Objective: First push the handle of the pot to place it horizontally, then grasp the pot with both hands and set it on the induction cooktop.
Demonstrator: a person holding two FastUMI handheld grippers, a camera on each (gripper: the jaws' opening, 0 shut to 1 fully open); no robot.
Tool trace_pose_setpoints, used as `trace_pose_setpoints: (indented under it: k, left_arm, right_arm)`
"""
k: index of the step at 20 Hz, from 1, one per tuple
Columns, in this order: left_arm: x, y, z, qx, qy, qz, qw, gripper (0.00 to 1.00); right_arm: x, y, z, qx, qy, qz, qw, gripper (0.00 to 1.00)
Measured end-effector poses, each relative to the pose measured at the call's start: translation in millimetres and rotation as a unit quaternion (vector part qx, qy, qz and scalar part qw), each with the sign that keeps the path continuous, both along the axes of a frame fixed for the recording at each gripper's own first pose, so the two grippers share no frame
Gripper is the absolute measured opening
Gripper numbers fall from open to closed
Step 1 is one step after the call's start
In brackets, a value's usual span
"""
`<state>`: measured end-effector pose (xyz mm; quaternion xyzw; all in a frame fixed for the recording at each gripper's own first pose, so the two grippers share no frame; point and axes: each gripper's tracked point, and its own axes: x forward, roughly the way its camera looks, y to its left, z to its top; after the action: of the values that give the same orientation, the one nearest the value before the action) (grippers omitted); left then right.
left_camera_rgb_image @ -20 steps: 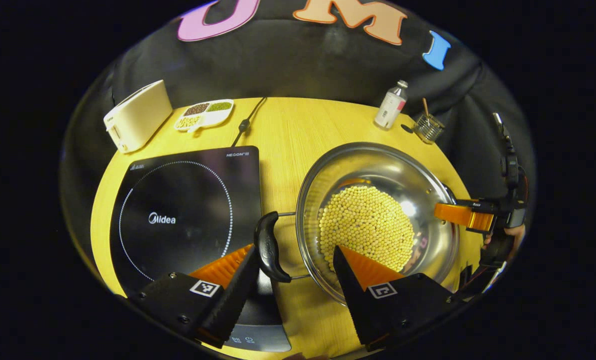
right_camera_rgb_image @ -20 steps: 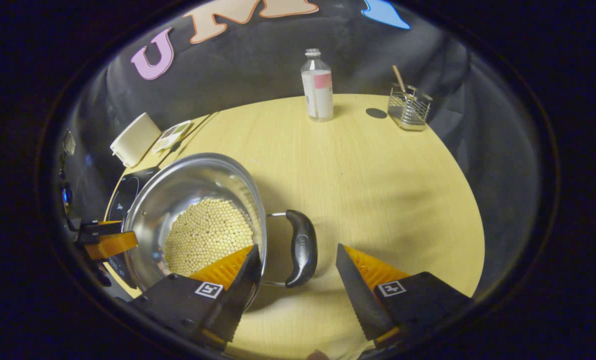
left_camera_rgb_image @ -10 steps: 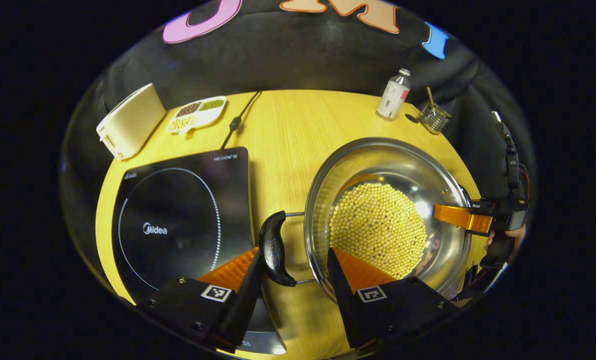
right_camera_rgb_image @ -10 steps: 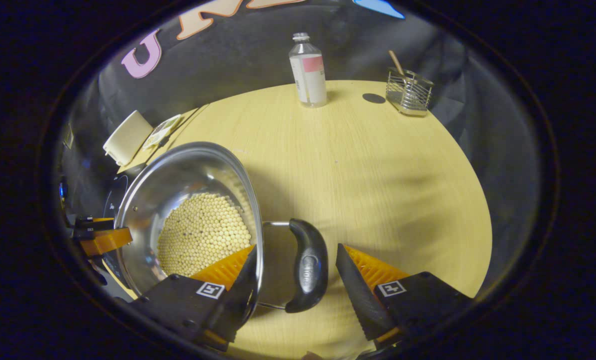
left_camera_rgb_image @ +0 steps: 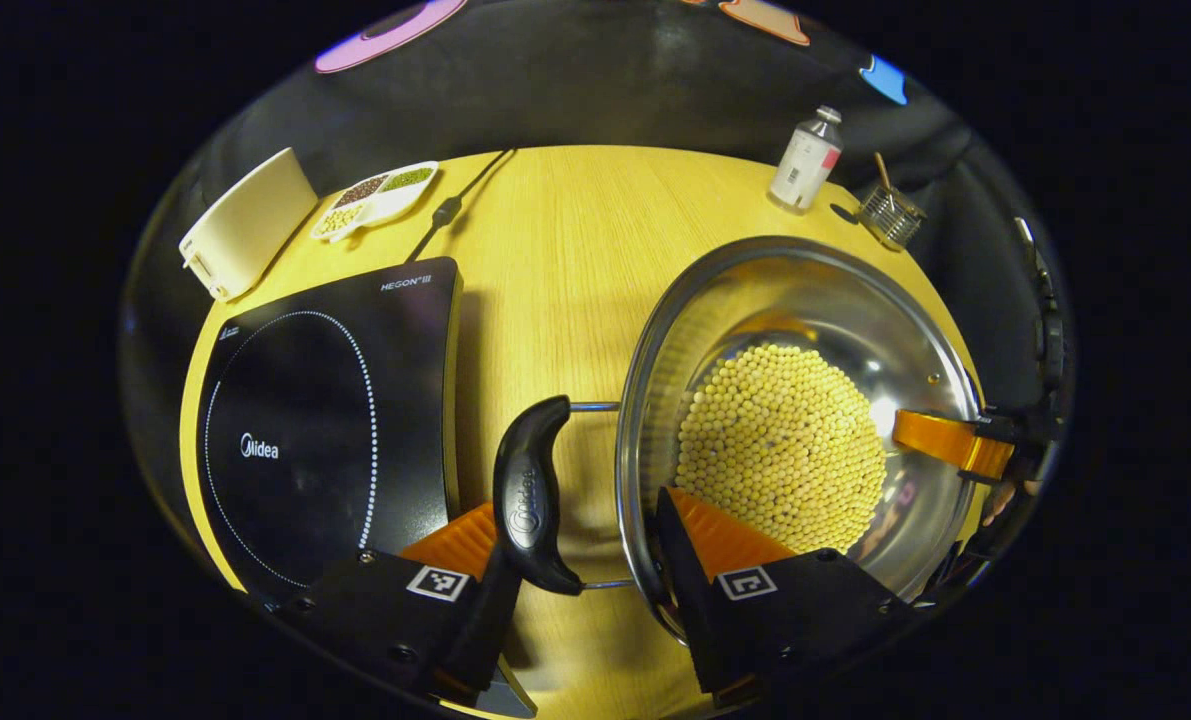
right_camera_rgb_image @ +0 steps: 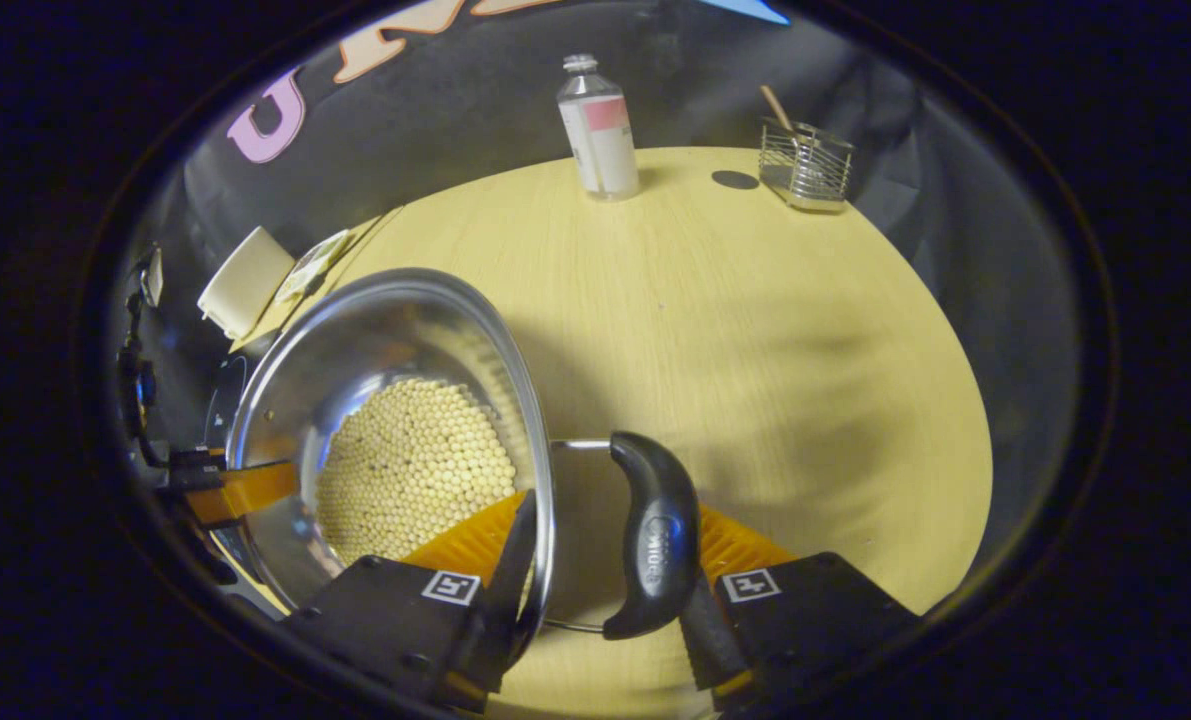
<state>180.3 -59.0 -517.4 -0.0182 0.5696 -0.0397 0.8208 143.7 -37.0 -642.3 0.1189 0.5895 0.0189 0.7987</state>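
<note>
A steel pot (left_camera_rgb_image: 805,290) full of yellow beans (left_camera_rgb_image: 780,445) sits on the wooden table, right of the black induction cooktop (left_camera_rgb_image: 305,400). Its black left handle (left_camera_rgb_image: 527,495) lies level between the fingers of my left gripper (left_camera_rgb_image: 580,540), which is open with one finger outside the handle and the other inside the pot rim. In the right gripper view the pot (right_camera_rgb_image: 375,320) is at the left. Its other handle (right_camera_rgb_image: 655,530) lies between the fingers of my open right gripper (right_camera_rgb_image: 610,560), one finger inside the rim. The right gripper's finger (left_camera_rgb_image: 955,445) also reaches over the far rim.
A cream box (left_camera_rgb_image: 245,220), a divided dish of beans (left_camera_rgb_image: 375,195) and the cooktop's cable (left_camera_rgb_image: 445,210) lie at the back left. A bottle (right_camera_rgb_image: 600,130) and a wire holder (right_camera_rgb_image: 805,160) stand at the back right of the table (right_camera_rgb_image: 755,330).
Both grippers have moved forward and down, so each handle now lies deeper between its fingers. The finger gaps look about the same.
</note>
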Motion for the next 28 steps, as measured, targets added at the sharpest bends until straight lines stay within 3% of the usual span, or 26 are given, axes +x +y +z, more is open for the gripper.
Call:
trace_pose_setpoints:
  k: [4,6,7,8,15,19,20,24,25,26,28]
  left_arm:
    - [-11.1,-3.0,6.0,-0.017,0.018,0.002,1.000,0.70]
    - [-15.9,-4.9,13.7,-0.022,0.014,0.015,1.000,0.69]
    - [-19.4,-6.0,19.8,-0.026,0.011,0.020,0.999,0.69]
    - [-20.0,-5.6,25.4,-0.030,0.006,0.024,0.999,0.69]
    - [-18.5,28.5,75.5,-0.031,-0.033,0.066,0.997,0.68]
    - [-8.9,63.2,114.2,-0.020,-0.079,0.081,0.993,0.68]
    - [-6.9,75.9,118.0,-0.016,-0.087,0.081,0.993,0.66]
    - [-16.6,128.1,120.4,-0.026,-0.084,0.109,0.990,0.68]
    - [-17.6,141.5,121.0,-0.031,-0.088,0.113,0.989,0.68]
    - [-18.1,155.2,120.1,-0.035,-0.088,0.114,0.989,0.66]
    - [-19.7,183.8,117.4,-0.041,-0.090,0.108,0.989,0.66]
  right_arm:
    - [0.7,-2.2,0.5,0.017,0.014,-0.028,0.999,0.58]
    - [0.3,-3.5,7.8,0.014,0.011,-0.029,0.999,0.58]
    - [-0.8,-4.1,13.4,0.013,0.006,-0.031,0.999,0.63]
    - [-0.6,-3.7,19.2,0.013,0.003,-0.030,0.999,0.58]
    - [13.8,32.5,61.3,0.043,-0.030,-0.028,0.998,0.58]
    - [31.4,70.5,89.0,0.063,-0.056,-0.023,0.996,0.58]
    - [35.3,82.2,93.2,0.066,-0.060,-0.019,0.996,0.63]
    - [42.0,138.6,104.1,0.065,-0.063,-0.001,0.996,0.62]
    - [41.9,153.5,105.4,0.063,-0.062,-0.001,0.996,0.67]
    - [41.1,167.5,107.2,0.060,-0.059,-0.001,0.996,0.58]
    - [39.1,195.9,110.6,0.048,-0.057,-0.001,0.997,0.57]
